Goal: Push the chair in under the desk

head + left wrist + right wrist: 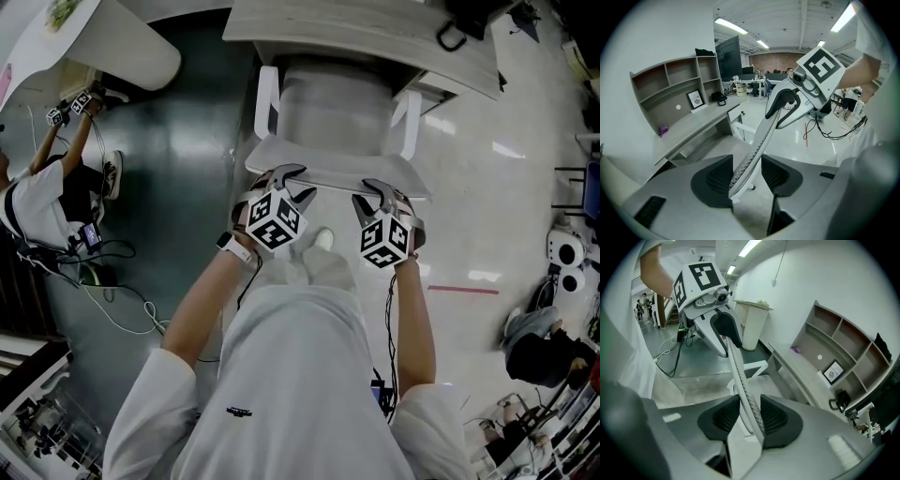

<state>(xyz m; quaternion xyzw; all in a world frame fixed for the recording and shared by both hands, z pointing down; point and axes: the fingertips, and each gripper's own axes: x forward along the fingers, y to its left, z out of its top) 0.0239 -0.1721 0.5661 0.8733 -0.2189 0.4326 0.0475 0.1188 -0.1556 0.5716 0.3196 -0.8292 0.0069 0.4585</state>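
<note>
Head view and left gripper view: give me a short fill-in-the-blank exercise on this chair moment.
1. The front of the white mesh-backed chair reaches under the light grey wooden ____.
2. The left gripper has its fingers closed on the chair's ____.
3. A red line marks the pale floor on the chair's ____ side.
Missing words: desk; backrest; right.

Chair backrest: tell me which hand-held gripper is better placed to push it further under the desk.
Left, marginally. The left hand-held gripper is clamped on the backrest top edge; the right hand-held gripper straddles the same edge but its jaws are opening, so its push may slip.
</note>
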